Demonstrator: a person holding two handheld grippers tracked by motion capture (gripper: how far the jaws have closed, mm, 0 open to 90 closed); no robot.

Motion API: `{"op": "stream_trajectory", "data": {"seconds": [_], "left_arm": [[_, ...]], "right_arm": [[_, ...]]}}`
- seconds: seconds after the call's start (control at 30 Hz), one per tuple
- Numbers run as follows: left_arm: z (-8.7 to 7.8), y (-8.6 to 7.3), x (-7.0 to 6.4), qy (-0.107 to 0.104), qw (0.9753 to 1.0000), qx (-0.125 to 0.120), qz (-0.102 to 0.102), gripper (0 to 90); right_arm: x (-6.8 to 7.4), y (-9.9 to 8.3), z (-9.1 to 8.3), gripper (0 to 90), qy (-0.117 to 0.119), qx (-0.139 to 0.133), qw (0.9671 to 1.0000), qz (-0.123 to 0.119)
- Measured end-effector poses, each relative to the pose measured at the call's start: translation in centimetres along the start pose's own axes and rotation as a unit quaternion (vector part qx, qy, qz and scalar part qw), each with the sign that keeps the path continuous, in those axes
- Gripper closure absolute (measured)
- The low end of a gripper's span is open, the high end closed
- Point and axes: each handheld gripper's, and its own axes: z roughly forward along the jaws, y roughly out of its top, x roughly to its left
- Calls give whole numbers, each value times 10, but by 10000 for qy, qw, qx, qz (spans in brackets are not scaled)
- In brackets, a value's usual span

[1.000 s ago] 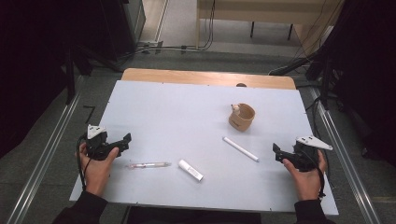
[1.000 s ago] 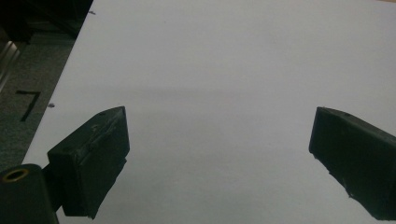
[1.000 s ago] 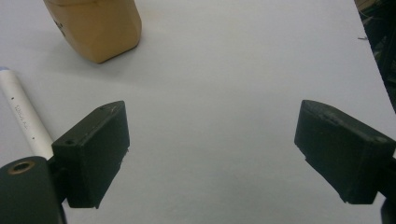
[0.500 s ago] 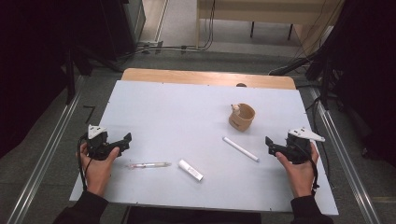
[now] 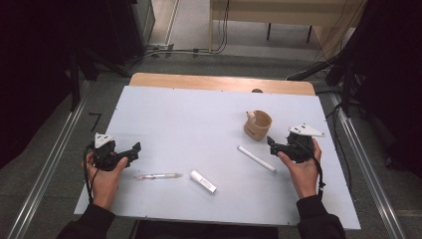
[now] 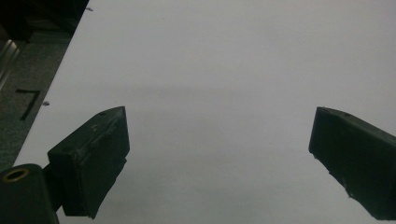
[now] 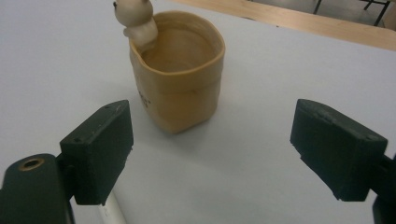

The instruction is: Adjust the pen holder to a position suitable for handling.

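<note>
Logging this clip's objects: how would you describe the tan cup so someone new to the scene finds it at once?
Start at the white table, then go to its right half, just ahead of the right gripper. The tan cup stands upright there, open and empty. Unlike the white stick lying flat nearby, it has a small pale animal figure perched on its rim.

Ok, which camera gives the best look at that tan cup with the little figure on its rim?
The right gripper view: the tan cup stands close ahead of the open right gripper, so its rim, inside and the little figure are plain. The high view shows the cup small, near the table's right side. The left gripper view looks along its jaws at bare table.
</note>
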Motion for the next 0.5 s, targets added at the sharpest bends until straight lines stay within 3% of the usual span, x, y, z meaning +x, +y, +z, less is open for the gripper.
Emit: {"op": "stream_trajectory", "data": {"seconds": [0.17,0.5], "left_arm": [[0,0,0,41,10000,3,-10,59],[0,0,1,32,10000,17,-12,60]], "right_arm": [[5,8,6,118,108,-55,9999,8],[29,33,31,143,148,-164,9994,-258]]}}
